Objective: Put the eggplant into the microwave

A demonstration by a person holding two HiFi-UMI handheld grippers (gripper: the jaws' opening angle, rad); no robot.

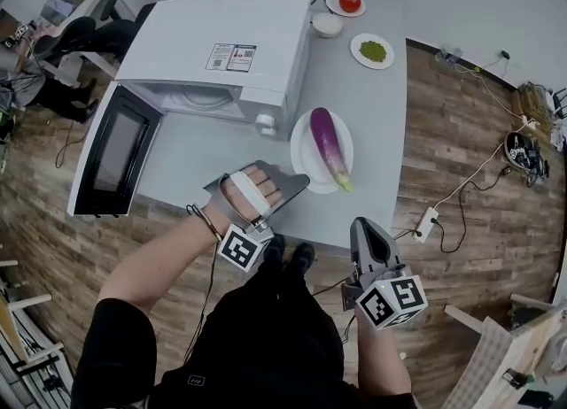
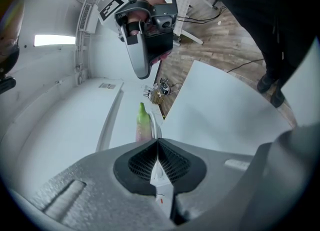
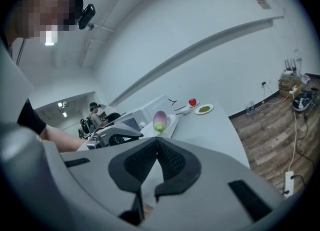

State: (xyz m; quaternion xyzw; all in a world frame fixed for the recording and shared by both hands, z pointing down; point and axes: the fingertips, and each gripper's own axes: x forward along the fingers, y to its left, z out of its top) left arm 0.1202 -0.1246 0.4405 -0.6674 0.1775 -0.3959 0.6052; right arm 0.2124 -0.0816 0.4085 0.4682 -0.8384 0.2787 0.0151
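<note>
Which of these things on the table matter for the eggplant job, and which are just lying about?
Job: eggplant, its white plate, microwave with open door.
Lying about: tomato, small white bowl, plate of green bits.

eggplant (image 1: pixel 329 146): purple, green stem, lying on white plate (image 1: pixel 301 158) | microwave (image 1: pixel 221 53): white, door swung open, just beside plate

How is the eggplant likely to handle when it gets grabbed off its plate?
The eggplant looks smooth and glossy, so it may slip in a pinch. It is long and rounded, so it would probably roll if nudged on the shallow plate. It lies straight and plump, so it is likely stiff, not floppy.
</note>
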